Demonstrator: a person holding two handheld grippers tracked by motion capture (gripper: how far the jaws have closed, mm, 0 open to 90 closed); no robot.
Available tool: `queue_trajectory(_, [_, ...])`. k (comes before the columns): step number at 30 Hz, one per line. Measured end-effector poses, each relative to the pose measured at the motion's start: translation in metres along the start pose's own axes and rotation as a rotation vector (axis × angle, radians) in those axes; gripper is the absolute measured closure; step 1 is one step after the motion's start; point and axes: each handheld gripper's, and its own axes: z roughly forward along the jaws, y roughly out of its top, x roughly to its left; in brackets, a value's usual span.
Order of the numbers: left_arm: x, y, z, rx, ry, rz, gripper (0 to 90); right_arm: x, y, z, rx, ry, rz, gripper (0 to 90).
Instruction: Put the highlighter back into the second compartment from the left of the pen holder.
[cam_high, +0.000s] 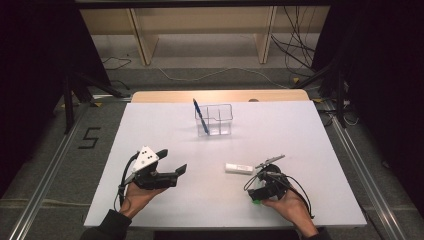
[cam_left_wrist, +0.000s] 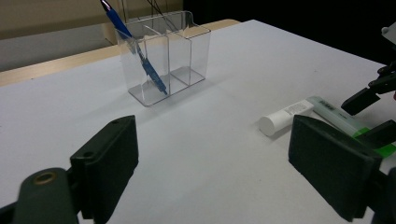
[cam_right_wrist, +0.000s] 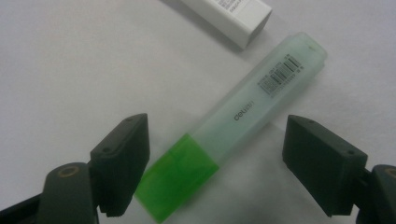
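White matte table (cam_high: 165, 125) carries a clear plastic organizer (cam_high: 214, 119). We see our right gripper (cam_right_wrist: 215, 154) with jaws apart over a green translucent highlighter (cam_right_wrist: 233, 121), not pressing it, beside a white tube (cam_right_wrist: 233, 16). Our left gripper (cam_left_wrist: 212, 154) is also apart

Your left claw (cam_high: 170, 161) sits low on the counter (cam_high: 165, 120) with jaws apart, nothing between them. Your right claw (cam_high: 264, 177) is near the front right edge — pointing down, jaw state not readable from here. A white tube (cam_high: 239, 168) lies just beside it, to its left. Clear organiser (cam_high: 215, 119) stands mid-counter further back, with a blue pen (cam_high: 200, 116) leaning in its left compartment.
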Motion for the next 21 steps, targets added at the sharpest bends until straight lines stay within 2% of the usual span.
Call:
queue_trajectory(4, [0.0, 0.0, 0.0, -0.001, 0.0, 0.0, 15.5, 0.002, 0.0, 0.002, 0.018, -0.017, -0.015, 26.2])
queue_trajectory(10, [0.0, 0.0, -0.001, -0.001, 0.0, 0.003, 15.5, -0.001, -0.001, 0.003, 0.029, -0.01, -0.014, 30.7])
queue_trajectory(21, [0.0, 0.0, -0.001, 0.0, 0.0, 0.002, 15.6, -0.01, -0.002, -0.002, 0.048, -0.019, -0.007, 46.4])
